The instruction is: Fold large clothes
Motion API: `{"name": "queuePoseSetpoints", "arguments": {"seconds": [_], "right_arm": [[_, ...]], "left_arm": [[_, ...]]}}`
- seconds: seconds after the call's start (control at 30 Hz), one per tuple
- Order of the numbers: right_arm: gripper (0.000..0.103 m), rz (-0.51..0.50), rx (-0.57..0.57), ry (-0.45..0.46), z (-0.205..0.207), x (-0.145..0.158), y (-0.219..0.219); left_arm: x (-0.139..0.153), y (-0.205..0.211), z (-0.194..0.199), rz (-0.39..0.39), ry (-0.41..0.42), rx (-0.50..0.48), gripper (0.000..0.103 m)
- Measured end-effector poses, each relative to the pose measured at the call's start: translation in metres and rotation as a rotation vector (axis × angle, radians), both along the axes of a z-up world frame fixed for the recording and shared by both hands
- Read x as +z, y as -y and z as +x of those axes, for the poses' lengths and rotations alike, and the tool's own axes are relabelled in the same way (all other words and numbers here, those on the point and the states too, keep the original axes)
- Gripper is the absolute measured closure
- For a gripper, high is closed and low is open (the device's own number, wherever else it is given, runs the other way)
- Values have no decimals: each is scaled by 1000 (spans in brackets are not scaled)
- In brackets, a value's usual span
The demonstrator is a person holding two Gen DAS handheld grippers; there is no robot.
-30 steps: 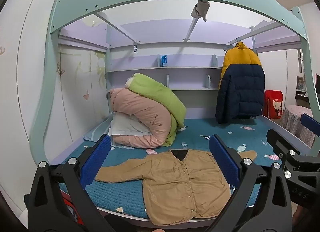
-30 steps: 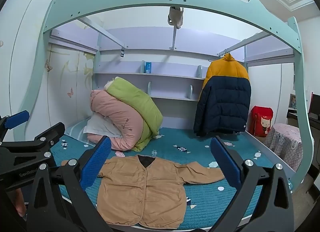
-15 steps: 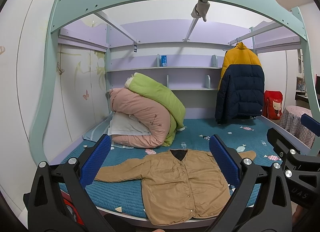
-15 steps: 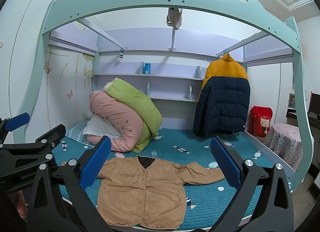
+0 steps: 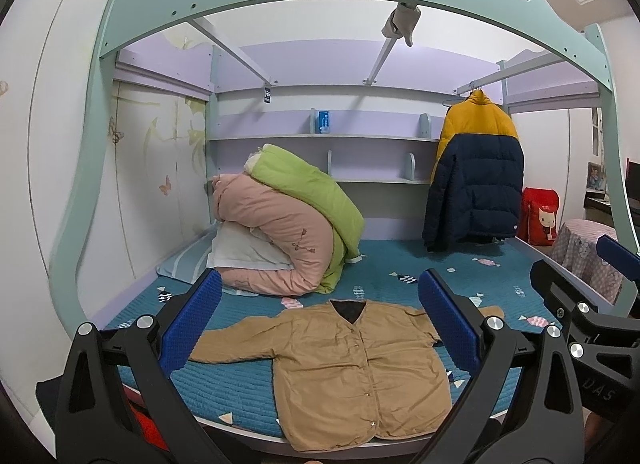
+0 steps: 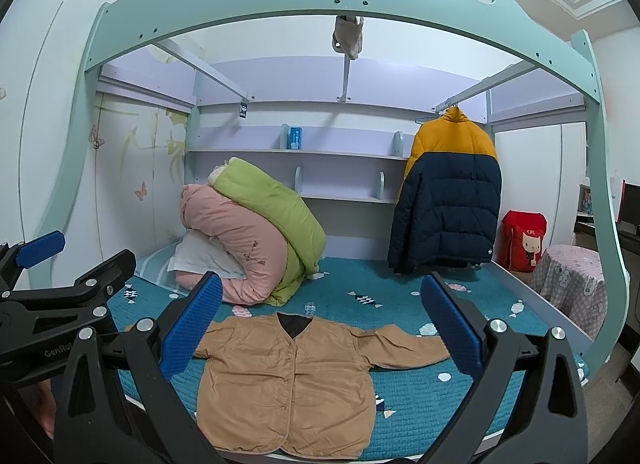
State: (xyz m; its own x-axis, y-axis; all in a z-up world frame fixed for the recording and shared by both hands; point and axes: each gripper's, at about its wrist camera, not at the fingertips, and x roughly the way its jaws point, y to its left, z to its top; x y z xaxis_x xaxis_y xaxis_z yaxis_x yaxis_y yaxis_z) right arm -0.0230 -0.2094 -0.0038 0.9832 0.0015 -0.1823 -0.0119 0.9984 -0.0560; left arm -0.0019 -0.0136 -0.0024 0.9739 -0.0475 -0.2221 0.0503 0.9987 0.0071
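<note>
The left gripper (image 5: 320, 320) and right gripper (image 6: 322, 322) both hang spread wide, empty, above the bed's near edge. One tan jacket (image 5: 352, 364) lies flat, buttoned, sleeves out, on the bed (image 5: 392, 268), apart from both. Behind: two rolled quilts (image 5: 288, 220), one hanging puffer coat (image 5: 474, 172).

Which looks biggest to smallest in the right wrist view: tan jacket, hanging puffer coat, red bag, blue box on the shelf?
1. tan jacket, though it lies nearest the camera, so its lead is unsure
2. hanging puffer coat
3. red bag
4. blue box, farthest back on the shelf
</note>
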Motion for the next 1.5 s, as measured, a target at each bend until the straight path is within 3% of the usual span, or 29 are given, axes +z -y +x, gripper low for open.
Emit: {"name": "queuePoseSetpoints", "arguments": {"seconds": [1.5], "right_arm": [[7,11,4,-6,4,-4,-5]], "left_arm": [[-3,-6,-2,36,35,33,5]]}}
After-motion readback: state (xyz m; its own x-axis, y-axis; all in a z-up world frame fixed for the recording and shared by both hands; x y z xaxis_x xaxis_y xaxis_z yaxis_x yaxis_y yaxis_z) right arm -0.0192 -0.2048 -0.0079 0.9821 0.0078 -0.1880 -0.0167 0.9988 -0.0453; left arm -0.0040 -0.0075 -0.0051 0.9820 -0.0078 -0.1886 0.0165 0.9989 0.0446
